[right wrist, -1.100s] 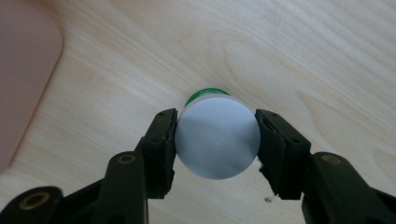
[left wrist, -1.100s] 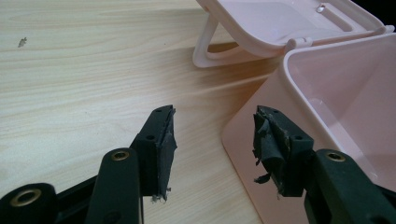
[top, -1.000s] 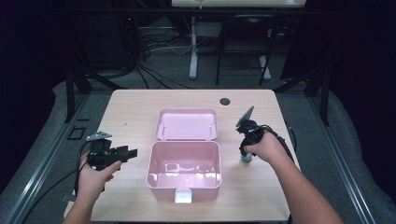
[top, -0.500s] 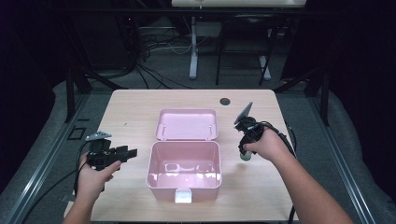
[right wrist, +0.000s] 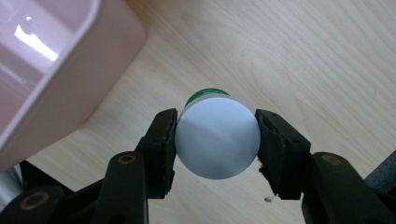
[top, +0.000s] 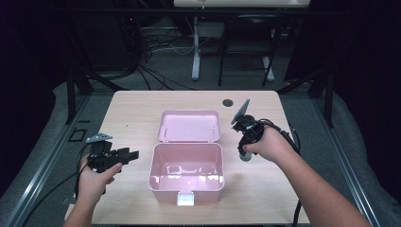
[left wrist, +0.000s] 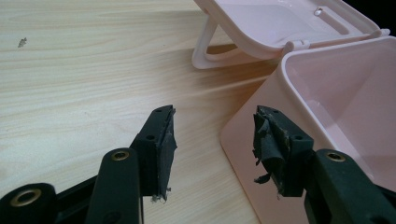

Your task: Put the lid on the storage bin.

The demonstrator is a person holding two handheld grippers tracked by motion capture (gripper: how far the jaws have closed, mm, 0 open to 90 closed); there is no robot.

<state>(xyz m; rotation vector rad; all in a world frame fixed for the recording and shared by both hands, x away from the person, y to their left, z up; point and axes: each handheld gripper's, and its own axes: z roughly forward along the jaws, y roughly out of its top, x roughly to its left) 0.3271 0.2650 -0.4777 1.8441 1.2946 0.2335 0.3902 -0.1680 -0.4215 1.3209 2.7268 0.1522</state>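
- On the wooden table (top: 142, 109), the largest thing was a pink plastic box (top: 187, 172), standing near the middle with its lid (top: 189, 126) thrown back flat on the tabletop behind it. A white latch tab (top: 185, 199) hung at the box's near wall. From what the high view showed of its glossy inside, nothing lay in it.
- Beside the box's right wall, a person's right hand (top: 269, 144) held the right gripper (top: 244, 154) pointing down, its grey plate tilted up toward the far edge of the table.
- To the left of the box, the left hand (top: 94, 177) held the left gripper (top: 133, 154) roughly level, aimed at the box's left wall.
- Between its pads the right gripper (right wrist: 215, 135) clasped a small round container (right wrist: 217, 136) with a white face and a green band behind it; both pads pressed its sides. It hung above bare wood, just beside the box's rim (right wrist: 70, 74). In the high view it showed as a small pale-green cylinder (top: 244, 156) under the hand.
- The left gripper (left wrist: 212, 135) stood released, its jaws spread apart with nothing between them; the box's near corner (left wrist: 243, 126) lay just ahead of them, close to the right pad, and the lid's handle loop (left wrist: 205, 49) farther off.
- Near the far edge sat a small dark round hole (top: 228, 102).
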